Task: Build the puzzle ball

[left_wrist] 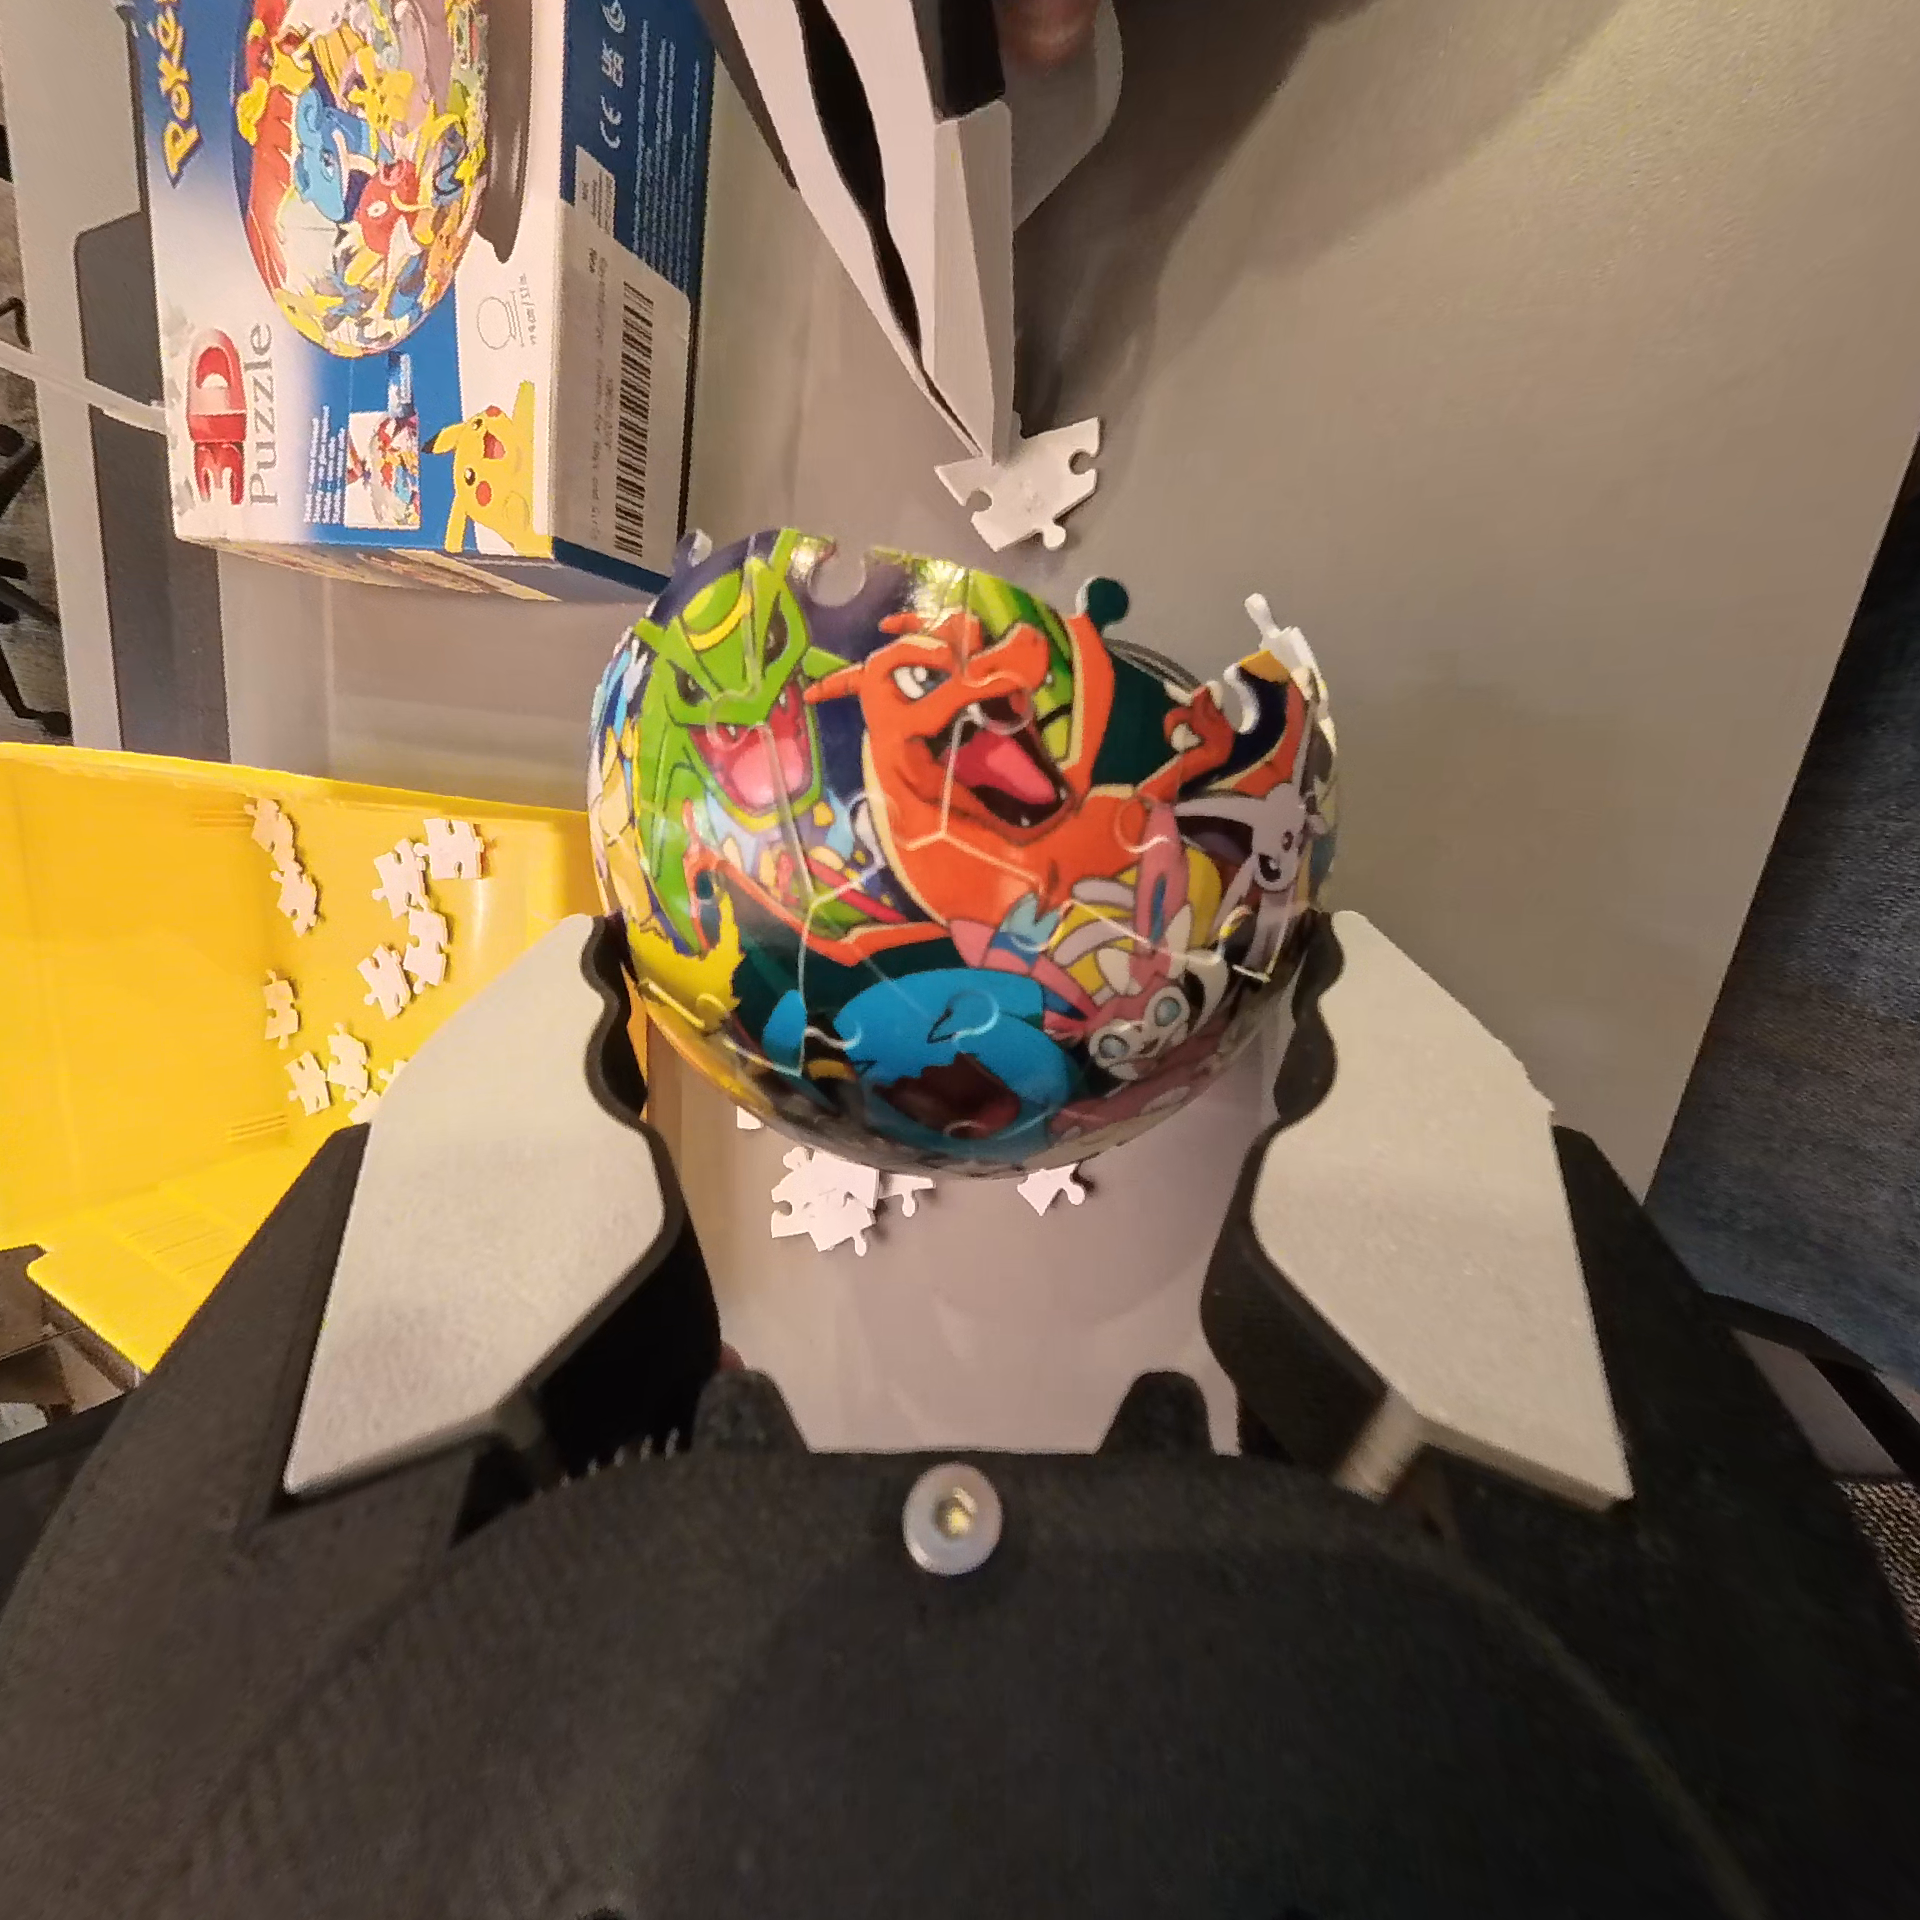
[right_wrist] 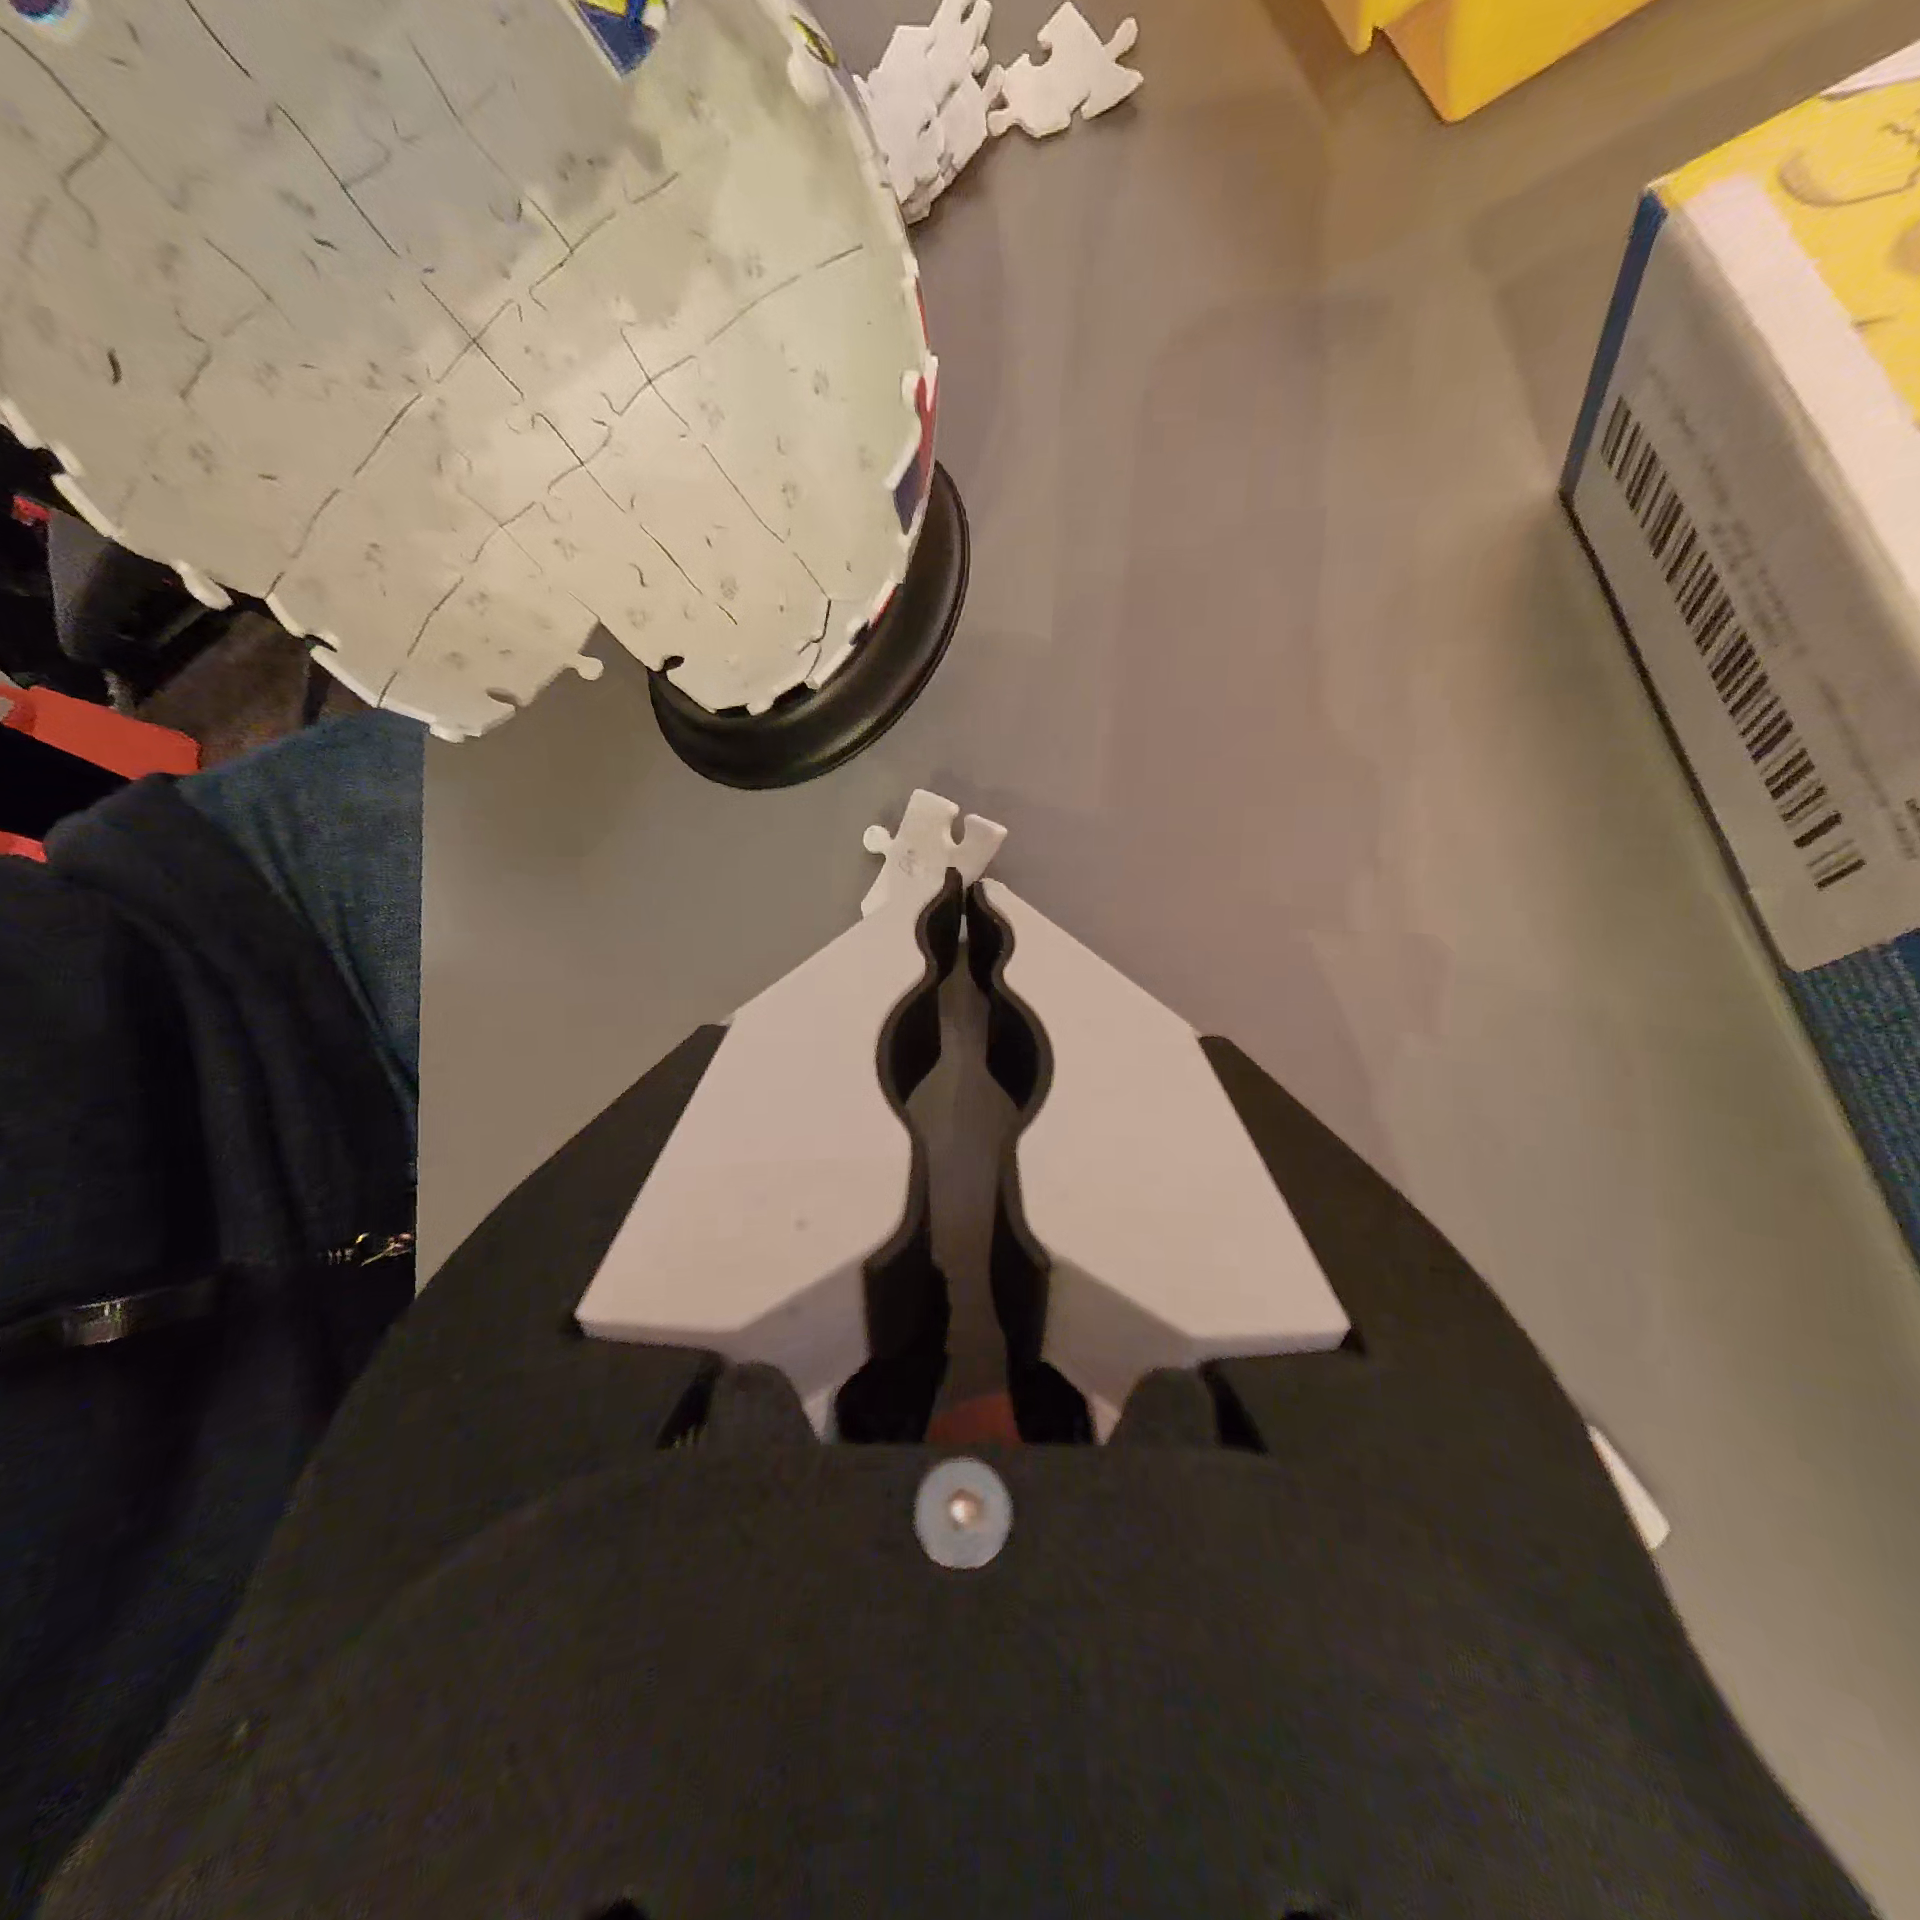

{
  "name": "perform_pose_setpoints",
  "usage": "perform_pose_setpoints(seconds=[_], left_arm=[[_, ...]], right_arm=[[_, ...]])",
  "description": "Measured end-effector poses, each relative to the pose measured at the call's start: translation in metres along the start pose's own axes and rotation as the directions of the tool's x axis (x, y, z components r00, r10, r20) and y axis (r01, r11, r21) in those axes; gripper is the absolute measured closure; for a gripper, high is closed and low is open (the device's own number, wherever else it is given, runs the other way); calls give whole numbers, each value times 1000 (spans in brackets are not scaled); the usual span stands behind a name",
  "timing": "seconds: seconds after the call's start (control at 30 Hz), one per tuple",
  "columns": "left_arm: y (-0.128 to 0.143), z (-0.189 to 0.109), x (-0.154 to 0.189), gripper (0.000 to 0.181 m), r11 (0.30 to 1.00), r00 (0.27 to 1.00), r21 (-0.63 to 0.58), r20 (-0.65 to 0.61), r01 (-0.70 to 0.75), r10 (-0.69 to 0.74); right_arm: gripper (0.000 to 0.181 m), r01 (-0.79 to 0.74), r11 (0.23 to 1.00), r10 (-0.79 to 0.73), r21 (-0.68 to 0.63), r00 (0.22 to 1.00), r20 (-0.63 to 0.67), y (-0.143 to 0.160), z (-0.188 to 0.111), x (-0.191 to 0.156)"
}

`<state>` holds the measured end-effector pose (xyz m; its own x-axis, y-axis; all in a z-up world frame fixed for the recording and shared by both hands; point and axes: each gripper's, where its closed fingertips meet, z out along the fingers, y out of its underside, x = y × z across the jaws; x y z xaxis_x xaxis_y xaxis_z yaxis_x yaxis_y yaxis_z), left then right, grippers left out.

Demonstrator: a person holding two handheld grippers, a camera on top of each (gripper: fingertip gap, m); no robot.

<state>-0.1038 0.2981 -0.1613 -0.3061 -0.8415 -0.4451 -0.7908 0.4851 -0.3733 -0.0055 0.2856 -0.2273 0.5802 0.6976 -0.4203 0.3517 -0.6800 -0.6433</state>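
Note:
My left gripper is shut on the half-built puzzle ball, a colourful cartoon-printed shell open at the top, with both black pads pressed on its sides. It holds the ball above the grey table. The ball's white inside fills the top left of the right wrist view. My right gripper is shut on a white puzzle piece, pinched at the fingertips. In the left wrist view this piece hangs just above the ball's open rim, in the right gripper.
The puzzle's box lies at the back left and shows at the right of the right wrist view. A yellow bin holds several white pieces. More loose pieces lie on the table under the ball. A person's leg is at the table edge. One gripper's finger ends stand about 12 centimeters off the other's.

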Motion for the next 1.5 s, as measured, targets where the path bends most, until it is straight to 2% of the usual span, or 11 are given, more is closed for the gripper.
perform_pose_setpoints(seconds=[0.83, 1.23, 1.33, 1.5], left_arm=[[6, -5, -1, 62, 1000, 1000, -21, 5, -6, 6], [15, -11, -2, 64, 993, 999, -104, 6, -51, 52], [14, -10, -1, 64, 993, 999, -104, 1, -53, 53], [13, -8, -2, 64, 992, 998, -112, -1, -62, 63]], right_arm=[[181, 48, 999, -48, -8, 997, 53, -2, 5, -14], [181, 52, 998, -50, -37, 998, 30, 1, 7, -9], [172, 88, 996, -89, -26, 996, -14, -3, 4, -6], [176, 288, 958, -286, 11, 954, -85, -22, -5, -25]])
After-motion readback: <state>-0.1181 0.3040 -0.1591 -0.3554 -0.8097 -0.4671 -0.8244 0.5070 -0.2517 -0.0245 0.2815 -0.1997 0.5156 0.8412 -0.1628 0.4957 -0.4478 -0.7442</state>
